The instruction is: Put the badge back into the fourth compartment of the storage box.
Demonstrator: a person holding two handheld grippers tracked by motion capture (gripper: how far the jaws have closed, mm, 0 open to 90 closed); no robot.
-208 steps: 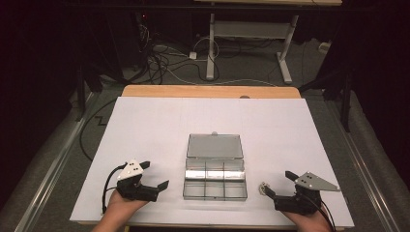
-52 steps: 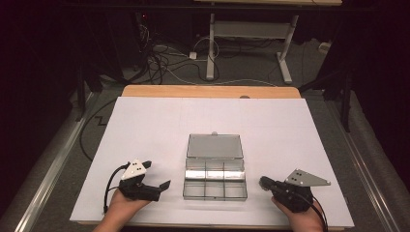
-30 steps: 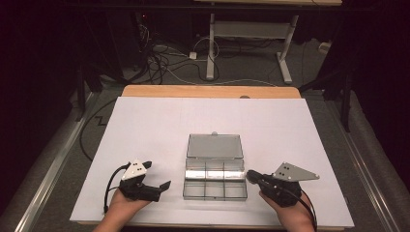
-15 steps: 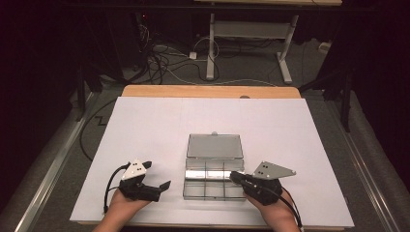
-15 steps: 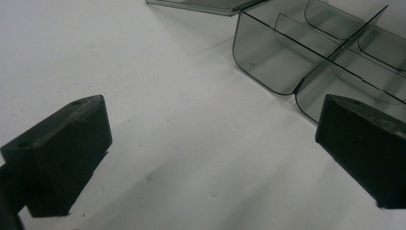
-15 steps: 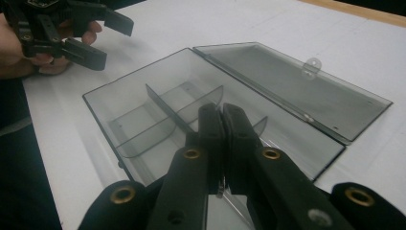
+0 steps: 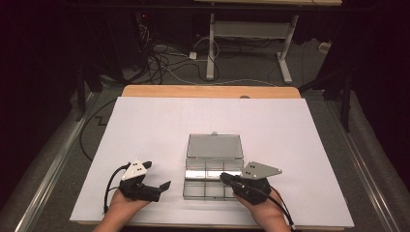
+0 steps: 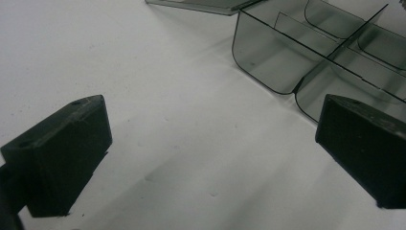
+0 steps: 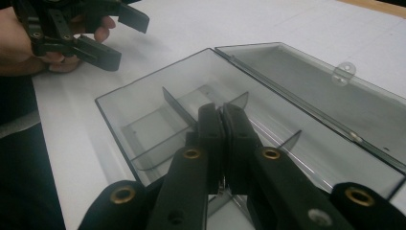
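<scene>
Progress is looking early: the clear compartment box (image 7: 213, 174) is sitting on the white surface (image 7: 145, 125) between the two hands, its lid (image 7: 214, 146) already lying open behind it, and its compartments are appearing empty. Right gripper (image 7: 226, 178) is hovering over the box's right side with its fingers pressed together, holding nothing I can make out. Left gripper (image 7: 157, 175) is waiting just beside the box, fingers spread wide and empty, so any filling or closing is remaining
</scene>
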